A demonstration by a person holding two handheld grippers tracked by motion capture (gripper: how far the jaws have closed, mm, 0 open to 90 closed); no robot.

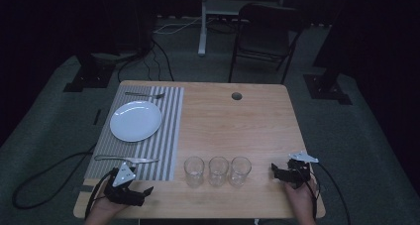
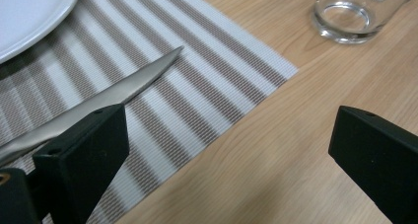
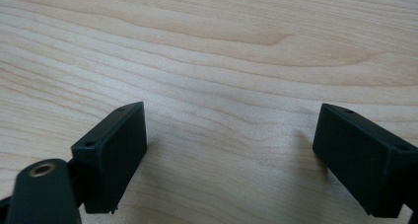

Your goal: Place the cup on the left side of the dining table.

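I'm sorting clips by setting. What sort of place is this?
Probably a dim lab or studio staged as a dining spot: a wooden table with a striped placemat, white plate and three glasses, cables on grey carpet behind.

A staged recording space, set up like a lab or studio rather than a home.

One pale wooden surface (image 1: 257, 121) stands alone on grey carpet (image 1: 361, 136), with black curtains closing off the dark room on all sides. Black stand bases (image 1: 81, 76) sit on the carpet to the left and right of it, and loose cables (image 1: 158, 56) run across the floor. A black folding chair (image 1: 265, 34) and a white metal frame (image 1: 203, 22) stand behind. The dining setting, a striped placemat (image 1: 158, 131) with a white plate (image 1: 135, 121), reads as a prop laid out for the cameras.
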